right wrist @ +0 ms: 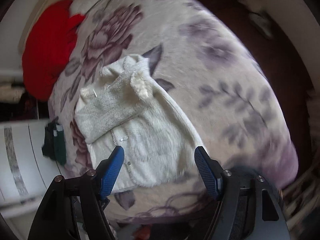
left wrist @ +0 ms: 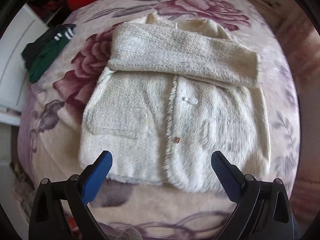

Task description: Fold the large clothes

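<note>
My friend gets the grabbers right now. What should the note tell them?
Left gripper: open, empty, above the coat's hem.
Right gripper: open, empty, also above the coat.
The fluffy white coat lies on the floral blanket, with one sleeve folded across the chest.
Done: sleeve fold, sides tucked in.
Left: probably fold the coat in half, hem to collar.
Red garment and green garment lie aside, untouched.

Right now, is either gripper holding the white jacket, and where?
Nothing is held. The left gripper and right gripper both hang open above the jacket.
</note>
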Available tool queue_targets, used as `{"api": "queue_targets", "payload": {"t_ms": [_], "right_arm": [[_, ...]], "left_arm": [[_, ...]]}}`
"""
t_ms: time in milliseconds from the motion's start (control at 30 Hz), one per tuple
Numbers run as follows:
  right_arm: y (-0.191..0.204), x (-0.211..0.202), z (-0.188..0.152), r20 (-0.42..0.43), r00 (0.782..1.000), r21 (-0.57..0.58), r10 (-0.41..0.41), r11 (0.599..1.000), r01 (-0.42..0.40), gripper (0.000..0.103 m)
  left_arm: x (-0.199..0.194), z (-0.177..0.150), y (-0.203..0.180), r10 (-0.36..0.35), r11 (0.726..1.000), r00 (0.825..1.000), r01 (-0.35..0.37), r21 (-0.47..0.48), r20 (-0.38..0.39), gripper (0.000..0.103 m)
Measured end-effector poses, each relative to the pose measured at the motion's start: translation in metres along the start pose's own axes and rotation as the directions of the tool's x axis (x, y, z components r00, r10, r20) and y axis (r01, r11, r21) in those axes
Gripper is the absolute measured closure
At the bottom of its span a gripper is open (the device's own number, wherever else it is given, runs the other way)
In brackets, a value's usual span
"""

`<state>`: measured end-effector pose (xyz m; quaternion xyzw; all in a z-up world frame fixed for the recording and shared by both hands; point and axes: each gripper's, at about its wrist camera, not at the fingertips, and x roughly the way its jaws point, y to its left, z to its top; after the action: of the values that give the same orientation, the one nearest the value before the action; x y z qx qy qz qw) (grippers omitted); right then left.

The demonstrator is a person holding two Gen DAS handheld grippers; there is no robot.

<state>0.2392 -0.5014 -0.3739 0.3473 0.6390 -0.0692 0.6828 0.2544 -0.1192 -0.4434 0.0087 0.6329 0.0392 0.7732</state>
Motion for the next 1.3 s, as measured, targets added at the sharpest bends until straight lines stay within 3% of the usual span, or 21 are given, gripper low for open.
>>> {"api": "queue_targets", "payload": {"t_ms": [133,267,400,500,667,800,933,967,1000,1033,1067,1133,1167,1200,1233,1267,1300], "right_arm": [[0.024,0.079,0.085,-0.137,0.985,-0.14,0.105,0.982,-0.124,0.028],[0.045,0.13,0.132,-0.236,0.96,-0.248,0.152,0.946,-0.211,0.028],[0.041,0.15,0.155,-0.27,0.952,-0.262,0.142,0.941,-0.215,0.028],[0.035,0.156,0.174,-0.278,0.951,-0.257,0.138,0.943,-0.212,0.028],[0.031,0.169,0.216,-0.253,0.956,-0.269,0.146,0.939,-0.214,0.028],[0.03,0.208,0.249,-0.26,0.954,-0.291,0.149,0.93,-0.225,0.028],[0.018,0.255,0.268,-0.316,0.932,-0.242,0.178,0.935,-0.26,0.028],[0.015,0.268,0.273,-0.336,0.923,-0.22,0.188,0.937,-0.271,0.028],[0.011,0.28,0.277,-0.359,0.911,-0.195,0.203,0.938,-0.286,0.028],[0.009,0.289,0.28,-0.376,0.9,-0.174,0.22,0.937,-0.301,0.028],[0.007,0.3,0.284,-0.404,0.881,-0.138,0.248,0.935,-0.326,0.028],[0.006,0.316,0.287,-0.439,0.848,-0.082,0.296,0.927,-0.366,0.029],[0.007,0.32,0.287,-0.452,0.841,-0.075,0.296,0.927,-0.366,0.036],[0.01,0.328,0.286,-0.469,0.833,-0.068,0.293,0.929,-0.365,0.046],[0.013,0.331,0.283,-0.483,0.823,-0.063,0.299,0.925,-0.374,0.079],[0.016,0.333,0.282,-0.497,0.814,-0.058,0.302,0.924,-0.379,0.09],[0.021,0.33,0.28,-0.487,0.819,-0.064,0.304,0.923,-0.38,0.09]], "left_arm": [[0.006,0.014,-0.031,0.134,0.984,0.99,-0.137,-0.111,-0.036,0.002],[0.009,0.023,-0.052,0.169,0.961,0.984,-0.176,-0.213,-0.051,0.002],[0.01,0.021,-0.077,0.193,0.954,0.979,-0.202,-0.223,-0.063,0.002],[0.017,0.013,-0.102,0.145,0.96,0.986,-0.162,-0.227,-0.086,0.002],[0.042,-0.009,-0.15,-0.002,0.981,0.996,-0.016,-0.191,-0.094,0.002],[0.07,-0.026,-0.188,-0.132,0.974,0.984,0.106,-0.201,-0.119,0.002],[0.1,-0.037,-0.235,-0.147,0.984,0.979,0.13,-0.119,-0.141,0.002],[0.108,-0.039,-0.245,-0.129,0.989,0.981,0.116,-0.092,-0.147,0.005],[0.116,-0.041,-0.251,-0.103,0.993,0.984,0.093,-0.076,-0.147,0.024],[0.122,-0.042,-0.255,-0.076,0.996,0.985,0.067,-0.066,-0.154,0.061],[0.133,-0.043,-0.258,-0.043,0.998,0.983,0.034,-0.053,-0.181,0.075],[0.137,-0.043,-0.256,-0.015,0.999,0.987,0.007,-0.053,-0.159,0.091],[0.134,-0.042,-0.255,0.0,0.999,0.99,-0.006,-0.046,-0.138,0.094],[0.132,-0.041,-0.255,0.006,0.999,0.992,-0.011,-0.043,-0.127,0.096],[0.125,-0.04,-0.253,0.001,0.999,0.994,-0.006,-0.044,-0.11,0.097],[0.115,-0.041,-0.25,0.002,0.999,0.996,-0.007,-0.048,-0.09,0.097],[0.106,-0.04,-0.248,-0.003,0.998,0.997,-0.001,-0.055,-0.073,0.098]]}}
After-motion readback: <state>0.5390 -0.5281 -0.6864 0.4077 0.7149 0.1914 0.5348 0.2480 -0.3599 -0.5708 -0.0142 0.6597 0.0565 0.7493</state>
